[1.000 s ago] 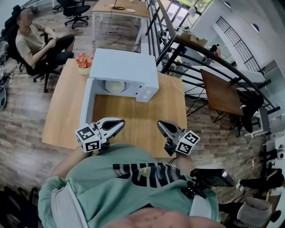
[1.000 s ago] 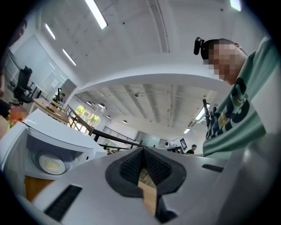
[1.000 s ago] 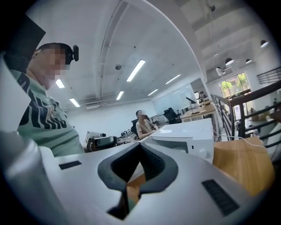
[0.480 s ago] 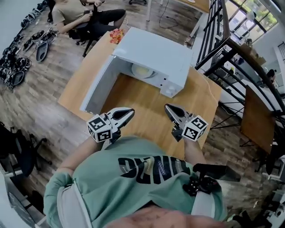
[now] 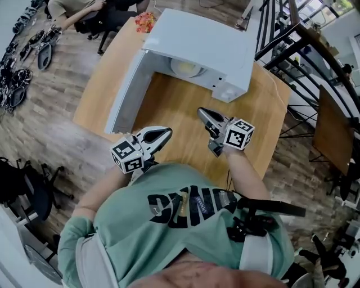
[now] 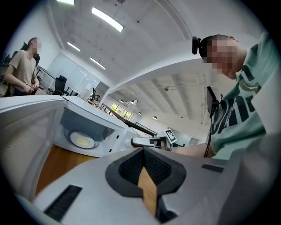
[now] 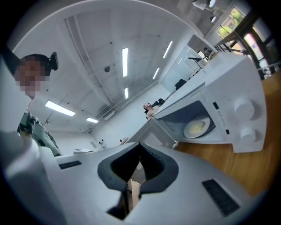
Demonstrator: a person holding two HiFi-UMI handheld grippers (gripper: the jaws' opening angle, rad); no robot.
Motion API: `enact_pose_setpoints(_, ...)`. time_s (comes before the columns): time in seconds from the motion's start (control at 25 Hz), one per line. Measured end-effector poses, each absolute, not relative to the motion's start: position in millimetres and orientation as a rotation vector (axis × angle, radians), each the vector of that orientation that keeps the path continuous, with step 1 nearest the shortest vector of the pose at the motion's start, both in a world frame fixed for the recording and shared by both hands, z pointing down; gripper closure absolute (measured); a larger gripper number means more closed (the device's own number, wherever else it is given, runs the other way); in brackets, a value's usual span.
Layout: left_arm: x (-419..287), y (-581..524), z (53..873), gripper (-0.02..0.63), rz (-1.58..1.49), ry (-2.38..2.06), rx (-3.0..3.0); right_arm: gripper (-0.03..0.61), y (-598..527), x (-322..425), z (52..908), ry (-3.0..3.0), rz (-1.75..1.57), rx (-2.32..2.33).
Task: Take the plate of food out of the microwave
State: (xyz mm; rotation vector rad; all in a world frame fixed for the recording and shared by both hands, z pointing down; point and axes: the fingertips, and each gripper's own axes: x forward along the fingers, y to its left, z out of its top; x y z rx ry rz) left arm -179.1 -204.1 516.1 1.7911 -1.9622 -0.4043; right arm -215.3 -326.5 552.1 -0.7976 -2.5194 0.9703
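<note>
Jaws of the left gripper (image 5: 167, 131): pressed together, nothing between them; held low over the near edge of the bench (image 5: 169, 104), tips turned toward the microwave (image 5: 208, 39). Marker cube (image 5: 126, 157) carried at the rear of this gripper.

Jaws of the right gripper (image 5: 201, 112): likewise pressed together and empty; held over the bench to the right of the left gripper, apart from it and a little farther forward. Second marker cube (image 5: 239, 135) carried at its rear.

Green shirt (image 5: 185, 225) with dark lettering: worn by the person holding both grippers; seen at the bottom of the head view.

Bench: wooden top, bare between the grippers and the microwave.

Microwave door (image 5: 126, 93): white, swung fully open to the left, standing out over the bench toward the left gripper.

Microwave: white, set at the far part of the bench, cavity facing the grippers; two round knobs (image 7: 243, 107) on its right-hand panel.

Plate of food (image 5: 185, 68): round, pale, with yellowish food on it; resting flat inside the microwave cavity, well apart from both grippers, touched by neither.

Orange-red flowers (image 5: 145, 21): at the far edge of the bench, just beside the microwave's left rear corner.

Seated person (image 5: 73, 5): beyond the bench, upper left.

Black railing (image 5: 304, 34): to the right, beyond the bench.
</note>
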Motion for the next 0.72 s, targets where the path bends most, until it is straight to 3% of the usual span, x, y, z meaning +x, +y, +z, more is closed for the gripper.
enact_pose_setpoints(0.24, -174, -188, 527, 0.611, -0.405, -1.949, 1.806, 0.565, -311, -253, 584, -2.408, 1.187, -0.725)
enact_pose_setpoints(0.52, -168, -171, 536, 0.611, -0.418, -1.942, 1.787, 0.454, -328, -301, 639, -2.250, 1.486, -0.470)
enact_pose_setpoints(0.72, -175, -154, 550, 0.611, -0.446, -1.937, 1.746, 0.445, -348, -336, 681, -2.187, 1.665, -0.294)
